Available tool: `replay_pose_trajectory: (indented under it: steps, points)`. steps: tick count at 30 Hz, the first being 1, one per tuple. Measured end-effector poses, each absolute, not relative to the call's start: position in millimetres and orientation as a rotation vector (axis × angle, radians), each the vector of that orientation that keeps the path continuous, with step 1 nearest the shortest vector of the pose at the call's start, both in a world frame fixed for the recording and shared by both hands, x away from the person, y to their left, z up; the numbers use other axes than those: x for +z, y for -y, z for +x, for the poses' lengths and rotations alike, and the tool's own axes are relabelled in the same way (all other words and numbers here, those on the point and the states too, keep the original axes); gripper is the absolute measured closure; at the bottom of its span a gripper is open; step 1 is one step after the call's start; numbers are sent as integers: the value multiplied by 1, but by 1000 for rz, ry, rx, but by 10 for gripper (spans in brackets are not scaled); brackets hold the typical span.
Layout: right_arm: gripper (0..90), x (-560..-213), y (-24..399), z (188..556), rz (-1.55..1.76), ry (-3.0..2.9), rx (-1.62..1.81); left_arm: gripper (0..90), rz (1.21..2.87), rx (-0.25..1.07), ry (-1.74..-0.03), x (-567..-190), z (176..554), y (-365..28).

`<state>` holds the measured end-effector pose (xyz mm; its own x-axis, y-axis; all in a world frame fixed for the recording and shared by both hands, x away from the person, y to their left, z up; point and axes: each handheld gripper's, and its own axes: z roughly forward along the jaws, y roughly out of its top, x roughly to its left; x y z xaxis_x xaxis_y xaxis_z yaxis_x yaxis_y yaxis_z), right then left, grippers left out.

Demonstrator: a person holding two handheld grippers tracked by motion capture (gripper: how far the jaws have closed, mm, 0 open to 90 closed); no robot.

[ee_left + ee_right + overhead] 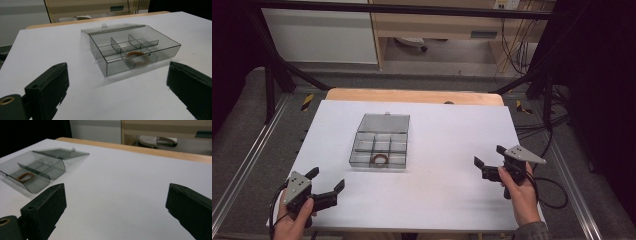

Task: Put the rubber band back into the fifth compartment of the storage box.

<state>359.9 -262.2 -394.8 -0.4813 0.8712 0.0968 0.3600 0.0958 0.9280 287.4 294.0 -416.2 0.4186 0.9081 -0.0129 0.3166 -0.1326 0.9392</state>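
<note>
From above: smoked clear compartment box (380,141) sits mid-table on the white tabletop (437,195), lid (385,122) flipped back flat on the far side. Brown ring-shaped band (379,160) lies in the near middle compartment. Left gripper (328,186) at the near left corner, jaws spread wide, nothing held. Right gripper (490,157) at the near right, also spread wide and empty, well apart from the box. Both held low, neither touching anything.

Left gripper view: box (135,50) dead ahead between the two black jaws, dividers visible, band (137,57) in a front cell near the closest wall. Jaws wide, bare table between them.

Right gripper view: box (32,170) off to the left and farther away, lid (61,153) lying flat behind it, band (25,177) just visible through the tinted wall. Jaws wide, empty.

Read: approach stage, no contact yet. Left gripper is better lined up. Next move probably needs a descent over the near wall into the band's cell; the cell is tight, so jaws must narrow first and clear the dividers. Right could steady the box.
</note>
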Motion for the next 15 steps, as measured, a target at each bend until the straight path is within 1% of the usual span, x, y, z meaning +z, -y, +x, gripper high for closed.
replay_pose_trajectory:
  steps: [10, 15]
  points:
    - [34, -430, 276, 339, 1300, -1841, 1369, 43, 1667, 740, -1092, -416, 286, -295]
    - [35, -447, 272, 332, 1349, -1899, 1323, 43, 1662, 735, -1089, -415, 286, -295]
